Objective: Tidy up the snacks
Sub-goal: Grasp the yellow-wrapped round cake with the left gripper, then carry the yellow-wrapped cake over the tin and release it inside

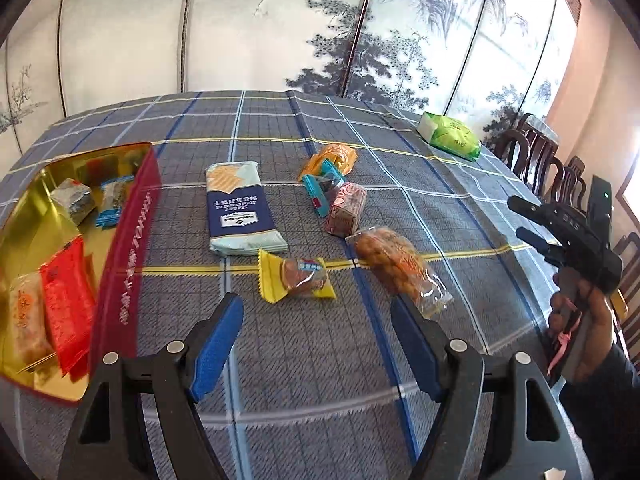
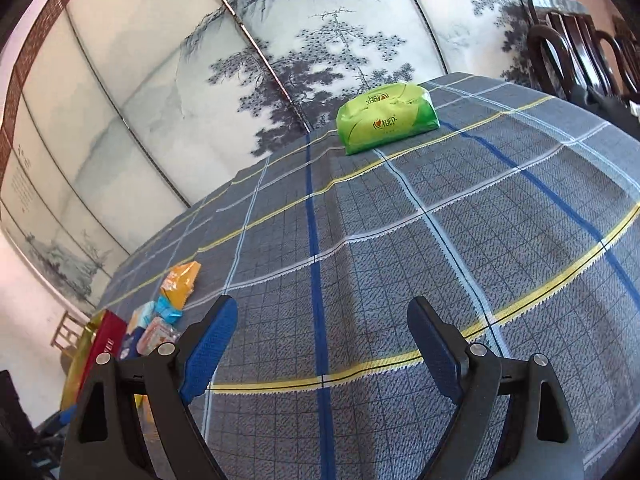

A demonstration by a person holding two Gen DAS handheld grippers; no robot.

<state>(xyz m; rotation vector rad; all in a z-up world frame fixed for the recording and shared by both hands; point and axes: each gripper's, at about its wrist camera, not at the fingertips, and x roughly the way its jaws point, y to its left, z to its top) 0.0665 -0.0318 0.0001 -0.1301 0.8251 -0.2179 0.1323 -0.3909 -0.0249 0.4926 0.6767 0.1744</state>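
Observation:
In the left wrist view a red tin (image 1: 132,240) with a gold inside lies open at the left and holds several wrapped snacks. On the plaid cloth lie a blue-and-white cracker pack (image 1: 240,208), a yellow-wrapped cake (image 1: 296,276), a clear bag of nuts (image 1: 400,268), a pink packet (image 1: 346,208), a teal packet (image 1: 320,188) and an orange packet (image 1: 332,158). My left gripper (image 1: 318,304) is open just short of the yellow cake, holding nothing. My right gripper (image 1: 516,218), in a hand at the right, is open and empty (image 2: 322,312), over bare cloth.
A green tissue pack (image 2: 386,118) sits at the table's far side. A painted folding screen (image 1: 280,20) stands behind the table. Dark wooden chairs (image 1: 536,148) line the right edge. The red tin (image 2: 108,340) and packets show at the right wrist view's lower left.

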